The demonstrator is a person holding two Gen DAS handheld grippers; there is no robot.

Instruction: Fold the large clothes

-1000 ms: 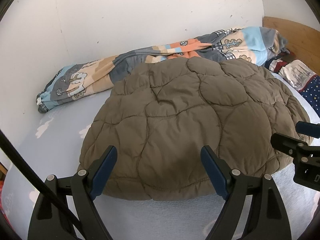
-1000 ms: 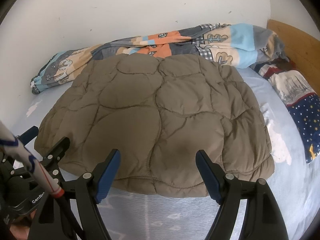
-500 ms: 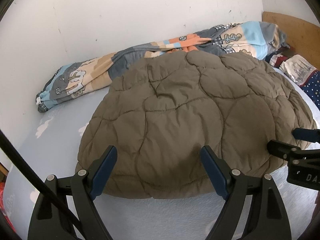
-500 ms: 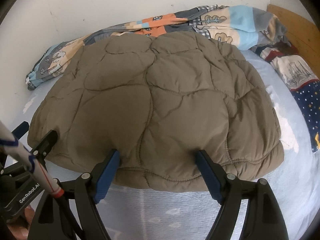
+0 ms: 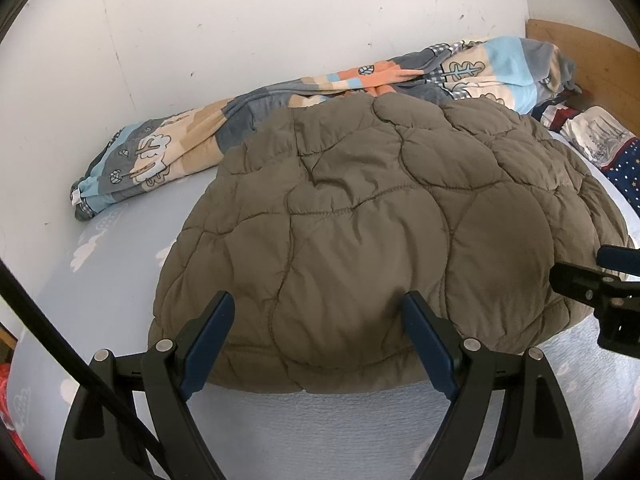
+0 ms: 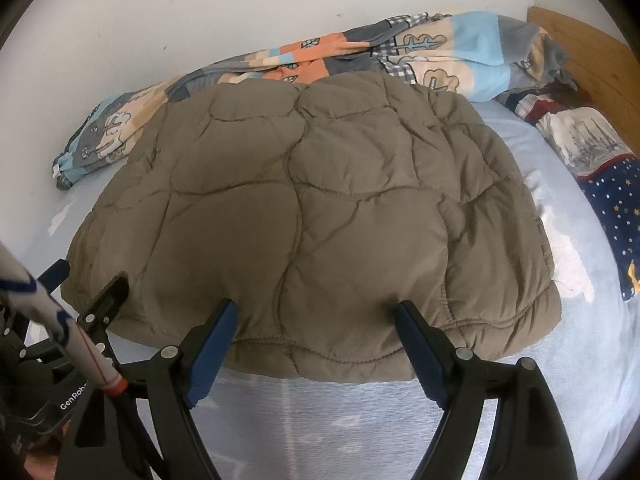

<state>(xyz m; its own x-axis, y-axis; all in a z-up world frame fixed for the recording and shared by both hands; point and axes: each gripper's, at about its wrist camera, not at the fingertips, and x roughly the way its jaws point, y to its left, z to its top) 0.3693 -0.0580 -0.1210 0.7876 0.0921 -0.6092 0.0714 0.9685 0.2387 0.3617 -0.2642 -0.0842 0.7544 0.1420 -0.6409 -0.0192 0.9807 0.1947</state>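
A puffy olive-brown quilted jacket (image 5: 380, 220) lies flat on the light blue bed sheet (image 5: 120, 280), and it fills the middle of the right wrist view (image 6: 320, 200) too. My left gripper (image 5: 318, 300) is open, its blue-padded tips over the near hem on the jacket's left part. My right gripper (image 6: 315, 307) is open as well, tips over the near hem further right. Nothing is pinched in either one. One finger of the right gripper (image 5: 576, 276) shows at the right edge of the left wrist view. A finger of the left gripper (image 6: 108, 292) shows at the left of the right wrist view.
A rolled patterned quilt (image 6: 360, 52) lies along the white wall behind the jacket. A starry dark-blue pillow (image 6: 612, 192) and a wooden headboard (image 6: 588, 48) are at the right. Bare sheet (image 6: 320, 420) runs along the near side.
The right gripper has edged closer to the jacket, so its tips now reach over the near hem. The left gripper has hardly moved. The jacket lies as before.
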